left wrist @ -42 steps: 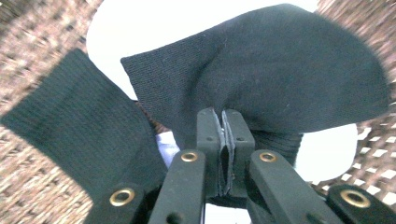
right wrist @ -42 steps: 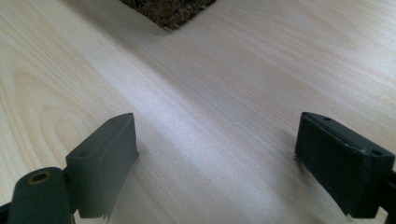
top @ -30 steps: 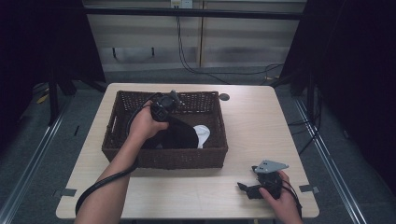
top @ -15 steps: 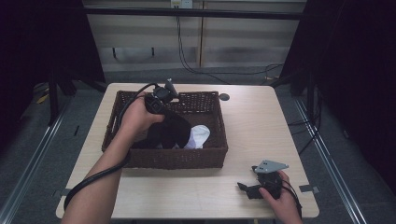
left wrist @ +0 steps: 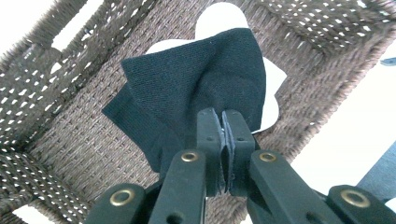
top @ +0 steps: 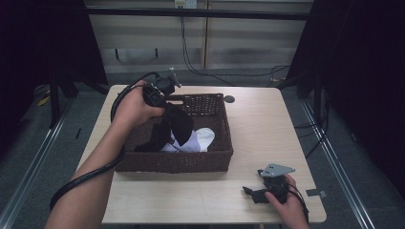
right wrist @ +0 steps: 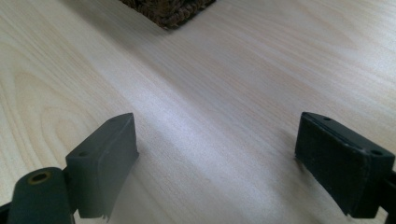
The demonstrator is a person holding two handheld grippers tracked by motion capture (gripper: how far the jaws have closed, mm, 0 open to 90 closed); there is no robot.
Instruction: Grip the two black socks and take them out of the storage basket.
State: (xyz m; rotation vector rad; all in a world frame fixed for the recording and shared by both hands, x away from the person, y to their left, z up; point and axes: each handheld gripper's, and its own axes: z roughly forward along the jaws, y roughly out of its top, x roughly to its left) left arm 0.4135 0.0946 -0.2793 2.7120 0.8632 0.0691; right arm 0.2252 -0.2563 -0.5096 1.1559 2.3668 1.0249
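Worktop [top: 267, 129]: we see a pale wood surface, and in the right gripper view its grain runs bare between the jaws.
Basket [top: 224, 143]: we find a dark brown wicker basket on the worktop's left half, near the middle; one of its corners [right wrist: 170, 14] shows at 12 o'clock in the right gripper view.
Black cloth [left wrist: 205, 88]: in the left gripper view we see its near edge pinched between the jaws, the rest fanning out toward 12 o'clock above the basket floor. In the high view it [top: 174, 125] hangs from the left tongs toward 5 o'clock, over the basket's interior.
White cloth [top: 198, 140]: we see it lying inside the basket, below the black cloth and peeking out toward 3 o'clock; in the left gripper view its white edges [left wrist: 224, 14] rim the black fabric.
Left tongs [left wrist: 224, 140]: we read the jaws as pressed together on the black cloth; the hand holds them raised over the basket's far left corner [top: 160, 93].
Right tongs [right wrist: 229, 158]: we see the jaws spread wide with nothing between them, low over the worktop; in the high view they [top: 255, 193] sit near the worktop's front right, at 5 o'clock from the basket and well apart from it.
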